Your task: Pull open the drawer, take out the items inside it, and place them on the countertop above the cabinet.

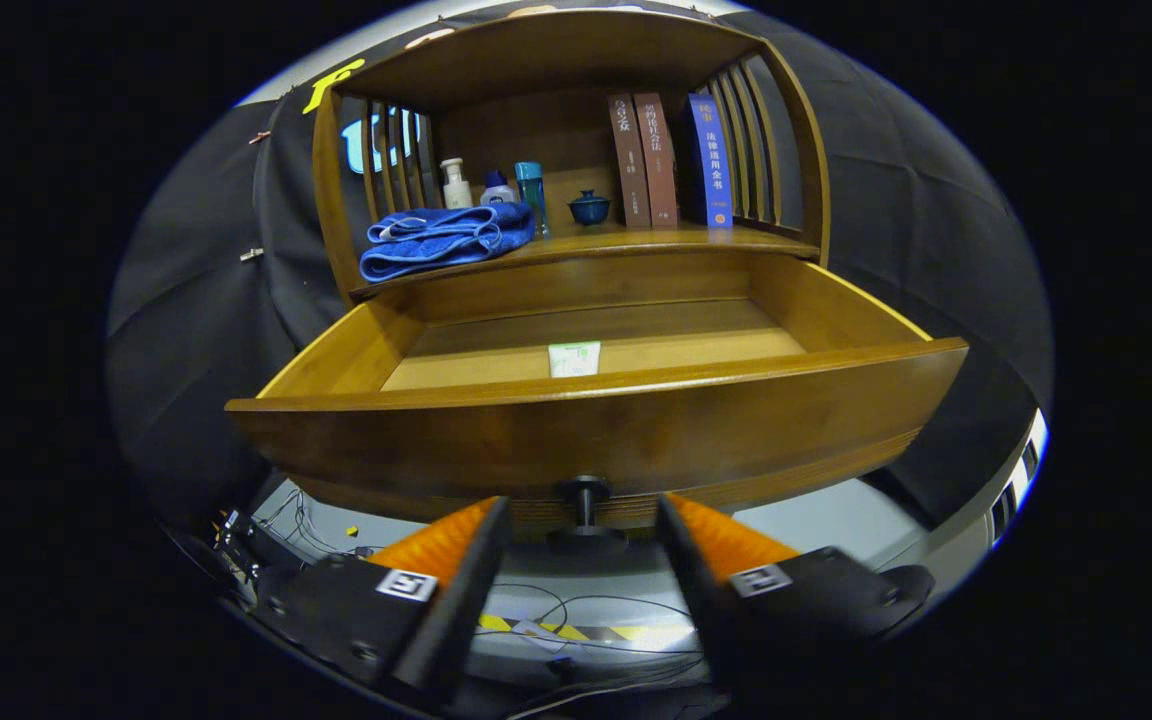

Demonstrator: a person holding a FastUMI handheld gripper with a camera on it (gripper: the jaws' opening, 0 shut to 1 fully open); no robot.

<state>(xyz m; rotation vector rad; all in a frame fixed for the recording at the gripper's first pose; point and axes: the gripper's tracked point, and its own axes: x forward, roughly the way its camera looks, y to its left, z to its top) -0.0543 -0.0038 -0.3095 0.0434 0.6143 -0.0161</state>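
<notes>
The drawer [596, 425] and cabinet [576, 60] are warm honey-brown wood — the drawer floor paler. Inside lies a white-and-green packet [574, 358]. On the countertop [636, 242]: a blue towel [441, 240] at left, a dark blue lidded cup [589, 207], two brown books [642, 160] — one blue book [711, 160] at right.

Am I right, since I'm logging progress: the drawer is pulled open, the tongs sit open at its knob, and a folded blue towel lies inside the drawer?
Not quite. The gripper view shows the folded blue towel on the countertop above the drawer, not inside it; a small white packet lies inside. The rest holds: the drawer is pulled open and the tongs sit open at its knob.
</notes>
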